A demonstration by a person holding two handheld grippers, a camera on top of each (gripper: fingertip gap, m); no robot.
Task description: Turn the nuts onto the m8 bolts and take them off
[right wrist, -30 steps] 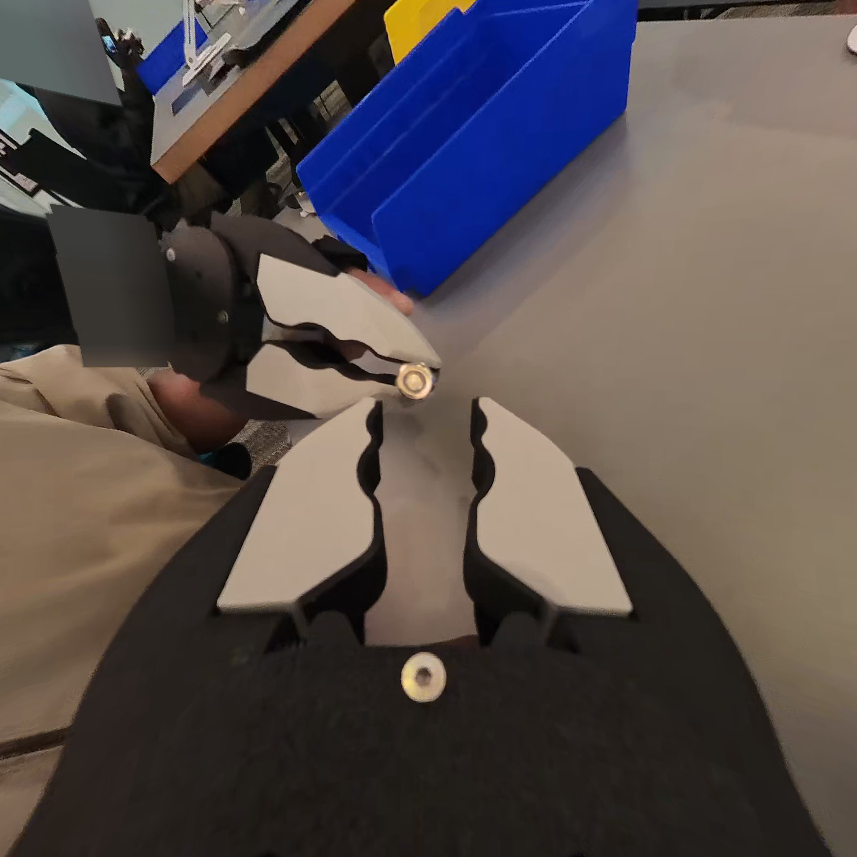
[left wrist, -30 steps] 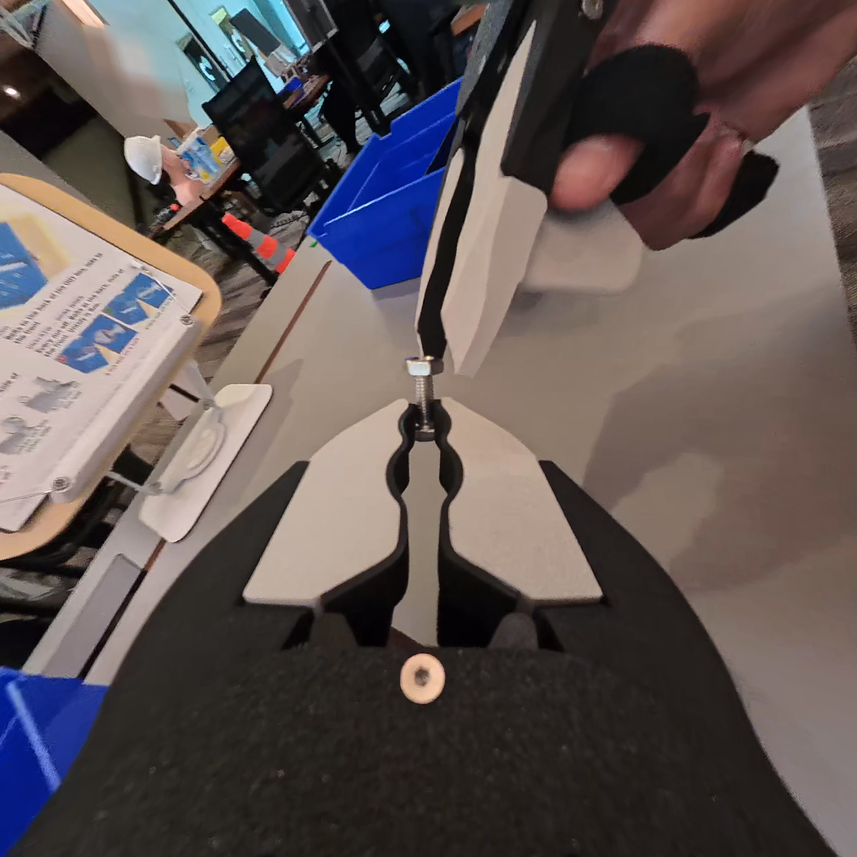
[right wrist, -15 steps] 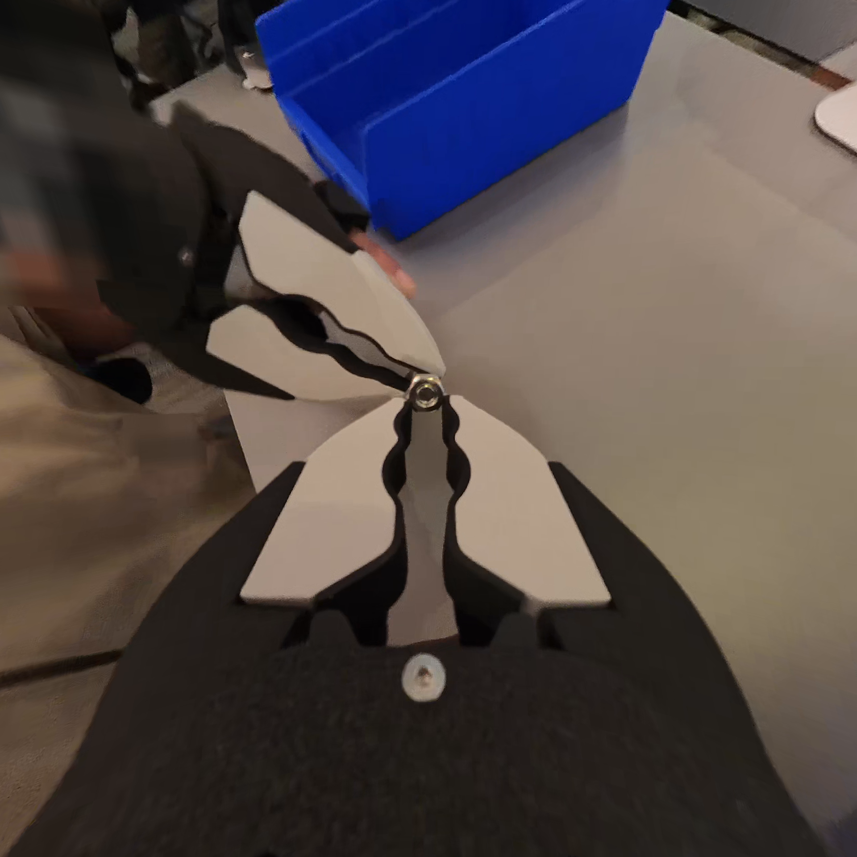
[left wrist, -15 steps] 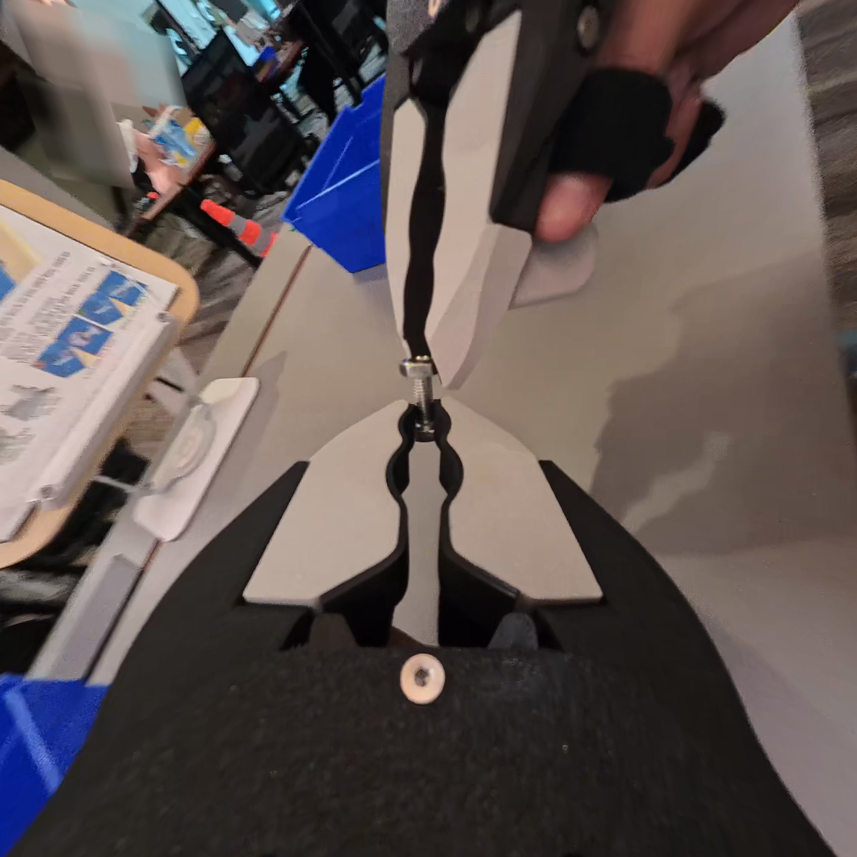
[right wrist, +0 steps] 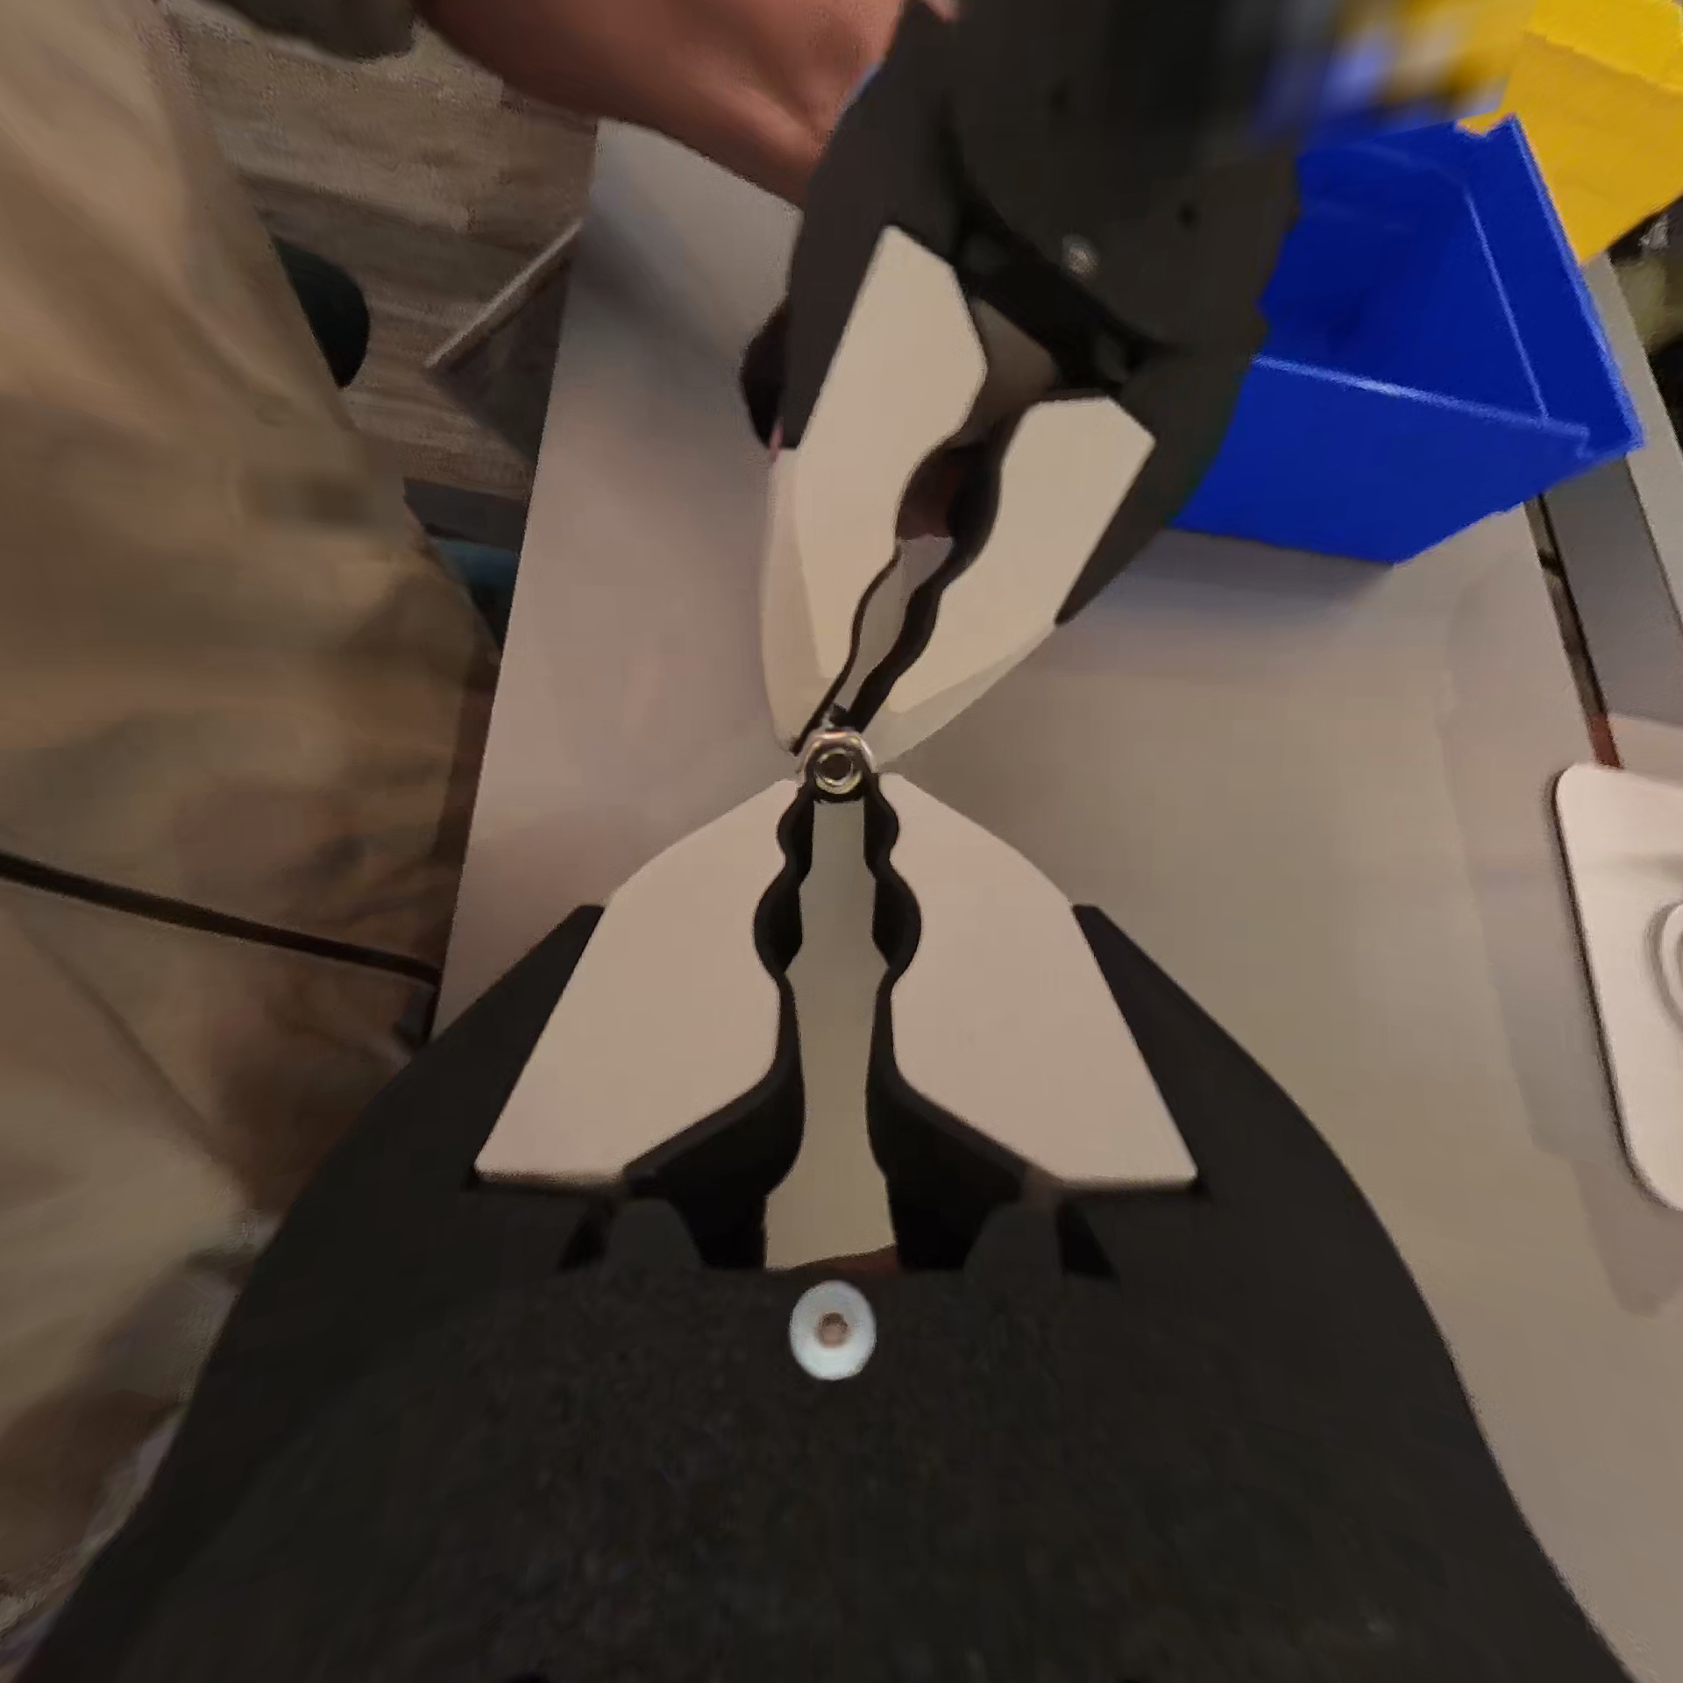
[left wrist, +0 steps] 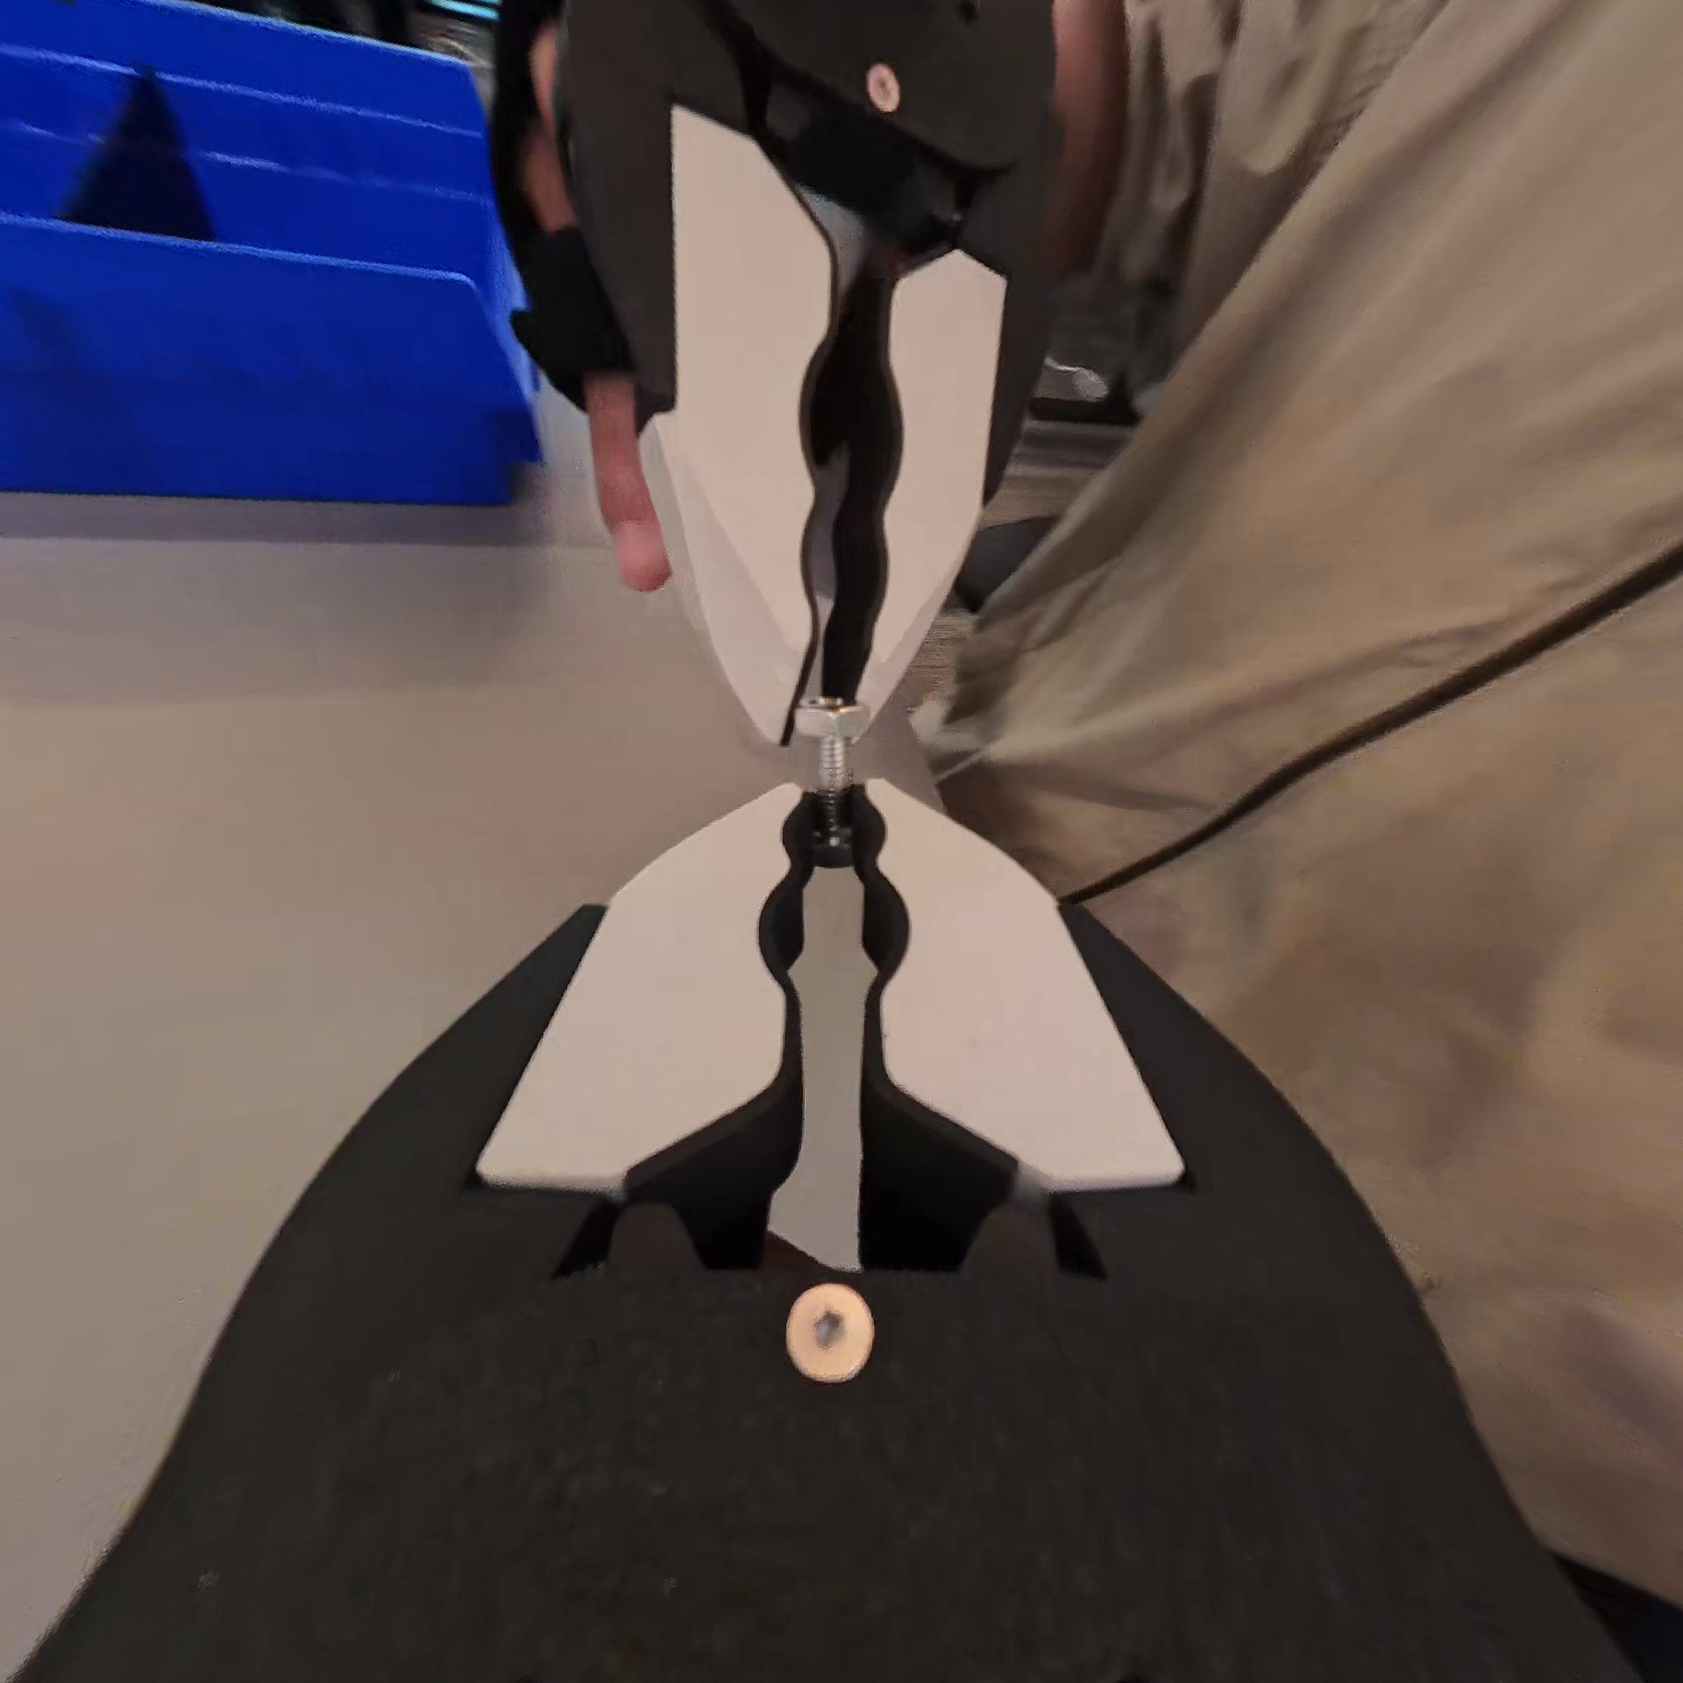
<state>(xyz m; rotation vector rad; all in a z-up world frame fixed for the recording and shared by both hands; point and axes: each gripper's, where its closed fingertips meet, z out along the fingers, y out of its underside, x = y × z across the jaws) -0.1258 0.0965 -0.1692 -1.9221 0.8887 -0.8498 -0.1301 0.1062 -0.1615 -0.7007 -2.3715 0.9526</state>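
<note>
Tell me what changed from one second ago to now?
The right gripper, open beside the nut before, closed on it and swung around. The left gripper stayed shut on the bolt, nut still at the thread's end.

Bare grey tabletop open in front of blue plastic bin; beige fabric garment blocks opposite side
</note>
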